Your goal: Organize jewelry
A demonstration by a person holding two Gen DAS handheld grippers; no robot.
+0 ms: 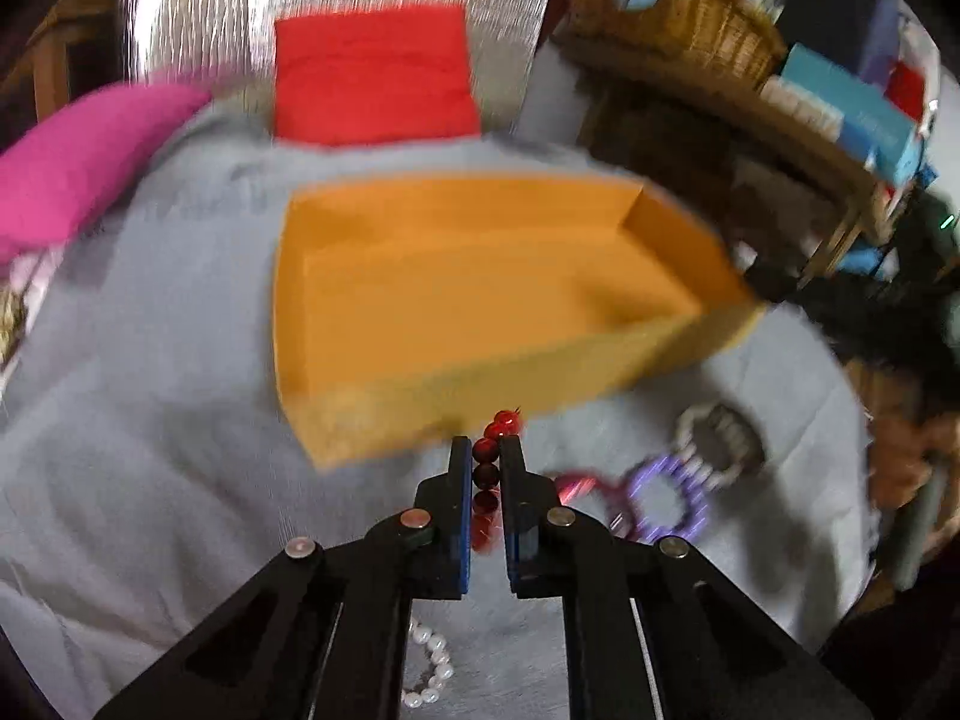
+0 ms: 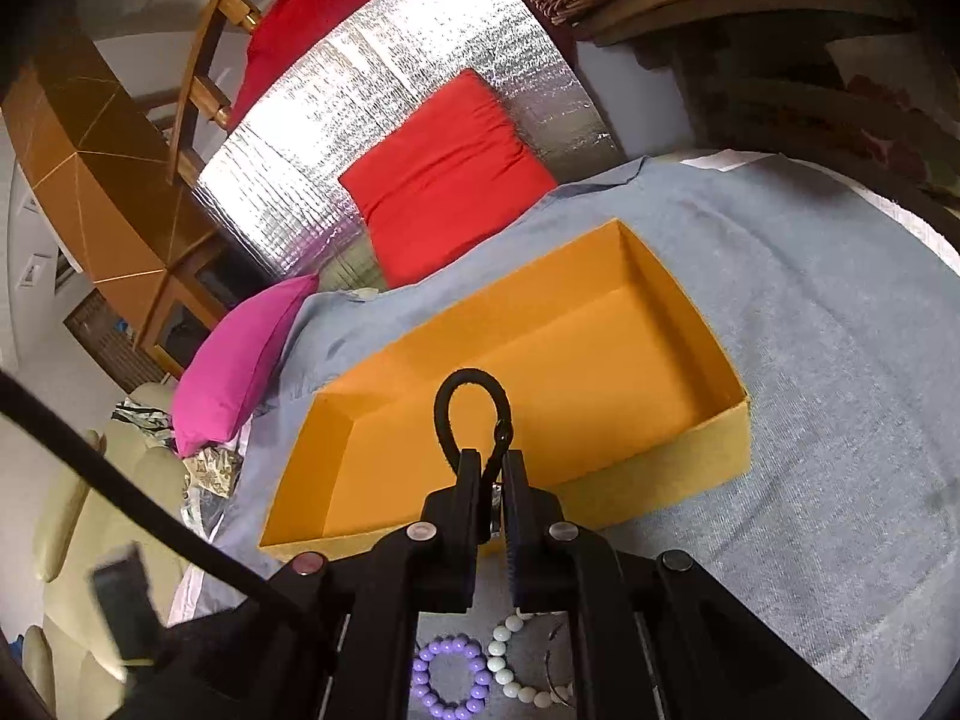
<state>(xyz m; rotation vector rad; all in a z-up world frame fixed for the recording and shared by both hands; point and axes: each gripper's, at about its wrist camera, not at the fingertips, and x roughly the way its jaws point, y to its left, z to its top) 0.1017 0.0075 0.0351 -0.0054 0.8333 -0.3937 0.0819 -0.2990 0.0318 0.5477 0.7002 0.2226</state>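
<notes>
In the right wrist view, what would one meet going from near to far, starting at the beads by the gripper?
purple bead bracelet → right gripper holding the black cord loop → orange box → red cushion → silver foil sheet

Grey cloth (image 2: pixel 810 330) bears orange box (image 2: pixel 600 348) (open), bracelets (image 2: pixel 450 678).

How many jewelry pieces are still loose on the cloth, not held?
3 visible: a purple bead bracelet, a cream bead bracelet beside it, and a white pearl strand, seen only from the left wrist. More may be hidden behind the grippers.
</notes>
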